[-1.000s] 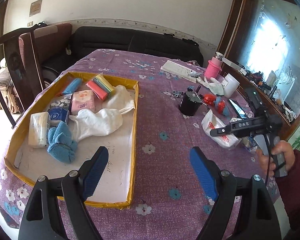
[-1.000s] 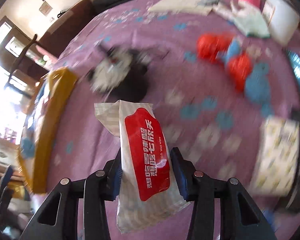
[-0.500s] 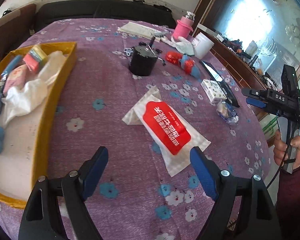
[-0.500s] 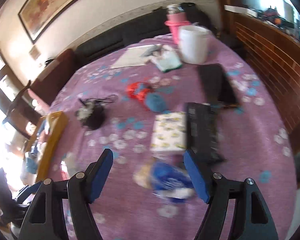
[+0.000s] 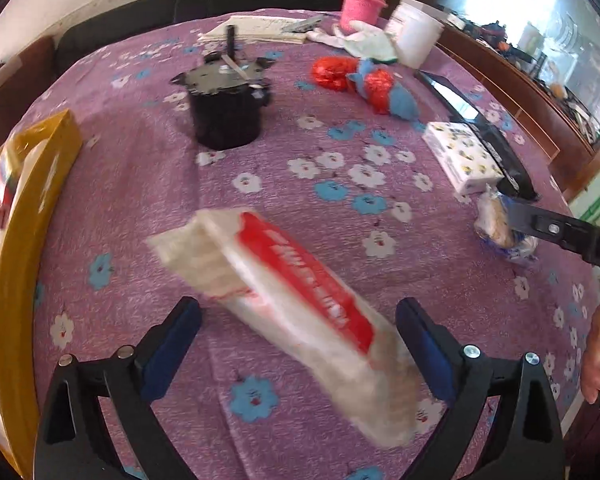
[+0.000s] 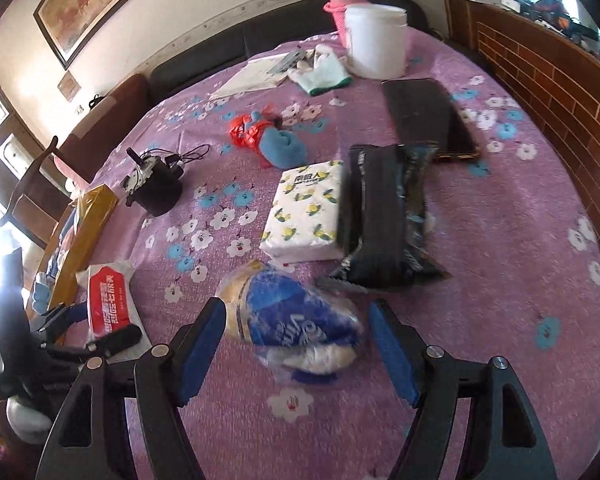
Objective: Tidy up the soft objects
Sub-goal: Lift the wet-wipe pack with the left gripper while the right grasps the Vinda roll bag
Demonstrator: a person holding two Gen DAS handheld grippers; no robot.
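left gripper (image 5: 296,344): jaws opening, wide, pads clear of the pack lying between them
wet wipes pack (image 5: 288,308): 1, white with red label, flat on the cloth, slanting across the gap between the left jaws (blurred)
right gripper (image 6: 296,344): jaws wide, nothing gripped
blue-and-clear bag (image 6: 296,328): 1, crumpled, between the right jaws just ahead of the pads, no contact visible
tissue pack (image 6: 304,216): 1, lemon print, just beyond the bag
black packet (image 6: 384,216): 1, touching the tissue pack's right side
blue socks (image 6: 280,144): 1 bundle, farther ahead by red wrapping
yellow tray (image 5: 24,240): 1, left of left gripper, soft items inside (count unclear)
black pot (image 5: 228,112): 1, ahead of left gripper
white tub (image 6: 376,40): 1, far end
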